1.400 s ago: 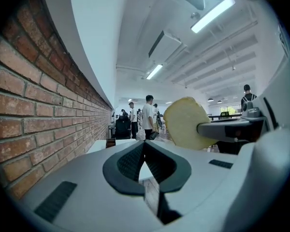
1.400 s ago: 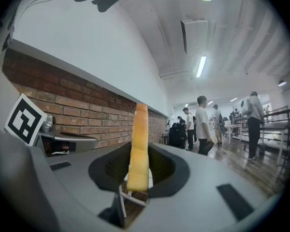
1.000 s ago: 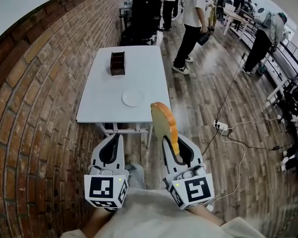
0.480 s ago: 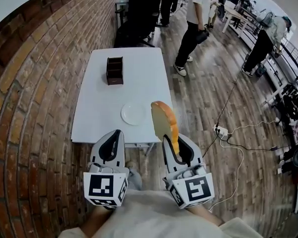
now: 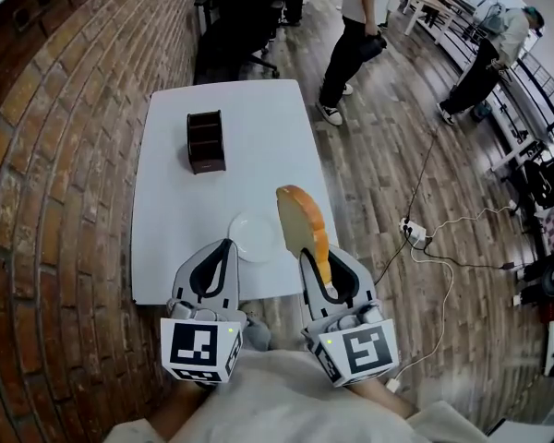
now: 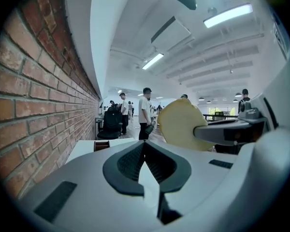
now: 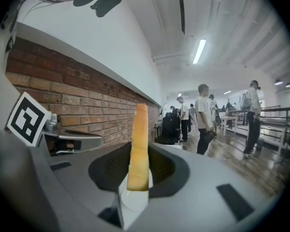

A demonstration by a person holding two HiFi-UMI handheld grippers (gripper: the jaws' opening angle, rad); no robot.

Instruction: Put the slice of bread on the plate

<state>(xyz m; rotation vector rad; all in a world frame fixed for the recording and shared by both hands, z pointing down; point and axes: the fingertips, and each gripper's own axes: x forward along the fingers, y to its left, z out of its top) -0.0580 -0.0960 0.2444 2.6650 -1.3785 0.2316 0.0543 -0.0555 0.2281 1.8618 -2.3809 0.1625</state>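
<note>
A slice of bread stands upright on edge in my right gripper, which is shut on its lower end. In the right gripper view the bread rises straight up between the jaws of the right gripper. A small white plate lies near the front edge of the white table, just ahead of and between the two grippers. My left gripper is over the table's front edge, shut with nothing in it. The left gripper view shows the left gripper and the bread at the right.
A dark brown wooden holder stands farther back on the table. A brick wall runs along the left. A black chair is behind the table, and people stand to the right. A power strip with cables lies on the wooden floor.
Both grippers have moved forward to the table with the bread still held. The plate, earlier well ahead, now lies just in front of the fingertips.
</note>
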